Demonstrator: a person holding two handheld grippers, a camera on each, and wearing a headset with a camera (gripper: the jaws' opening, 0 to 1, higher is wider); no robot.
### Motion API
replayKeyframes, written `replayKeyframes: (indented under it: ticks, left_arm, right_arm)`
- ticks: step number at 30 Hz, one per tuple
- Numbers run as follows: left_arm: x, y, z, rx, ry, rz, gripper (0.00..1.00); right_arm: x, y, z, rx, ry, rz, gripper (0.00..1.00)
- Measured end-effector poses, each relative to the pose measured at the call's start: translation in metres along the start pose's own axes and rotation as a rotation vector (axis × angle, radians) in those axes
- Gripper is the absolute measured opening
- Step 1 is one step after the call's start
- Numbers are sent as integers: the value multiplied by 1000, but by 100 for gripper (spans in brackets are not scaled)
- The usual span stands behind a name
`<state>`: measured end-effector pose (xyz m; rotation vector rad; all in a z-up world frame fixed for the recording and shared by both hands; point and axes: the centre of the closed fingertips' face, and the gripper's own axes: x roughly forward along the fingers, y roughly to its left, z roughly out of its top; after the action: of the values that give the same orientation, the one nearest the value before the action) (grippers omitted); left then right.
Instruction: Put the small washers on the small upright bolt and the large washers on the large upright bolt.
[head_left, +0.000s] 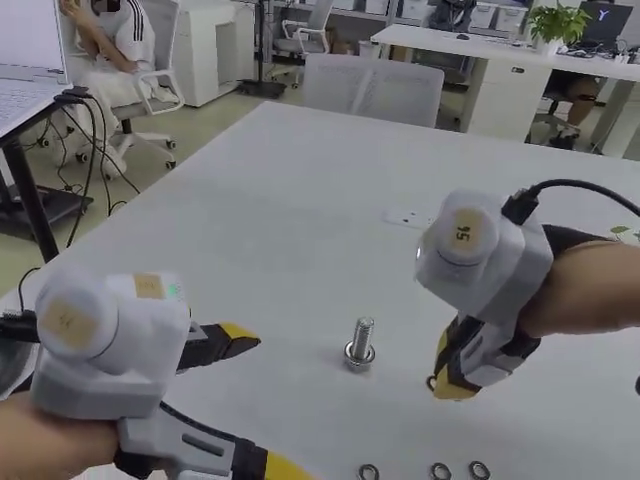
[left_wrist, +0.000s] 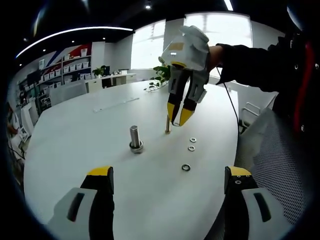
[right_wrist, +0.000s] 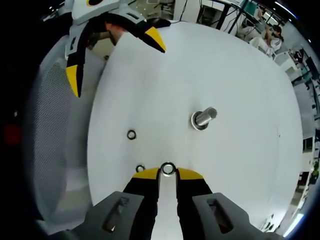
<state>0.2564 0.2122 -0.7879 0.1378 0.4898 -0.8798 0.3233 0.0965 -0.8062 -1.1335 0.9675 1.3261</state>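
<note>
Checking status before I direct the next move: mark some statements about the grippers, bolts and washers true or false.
1. The left gripper is open and holds nothing. True.
2. The right gripper is closed on a washer at its tips. True.
3. The large bolt lies on its side. False: it stands upright.
4. No loose washers remain on the table. False: three lie there, near the right gripper.
</note>
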Motion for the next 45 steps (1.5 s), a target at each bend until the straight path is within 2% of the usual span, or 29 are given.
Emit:
replayKeyframes:
  ticks: [8, 15, 22, 33, 45]
  left_arm:
    - [3, -2, 5, 11, 5, -19, 92]
    - [9, -4, 12, 24, 7, -38, 92]
    - [16, -9, 17, 40, 9, -61, 92]
    - [22, -15, 15, 55, 36, -95, 92]
    - [26, -15, 13, 57, 45, -109, 91]
  right_arm:
    - [-18, -14, -8, 25, -12, -39, 13]
    - [-29, -25, -18, 45, -2, -67, 13]
    - [-28, -32, -28, 60, 22, -77, 13]
    - [-21, -39, -34, 83, 28, -56, 13]
    - [-12, -41, -37, 79, 51, -34, 13]
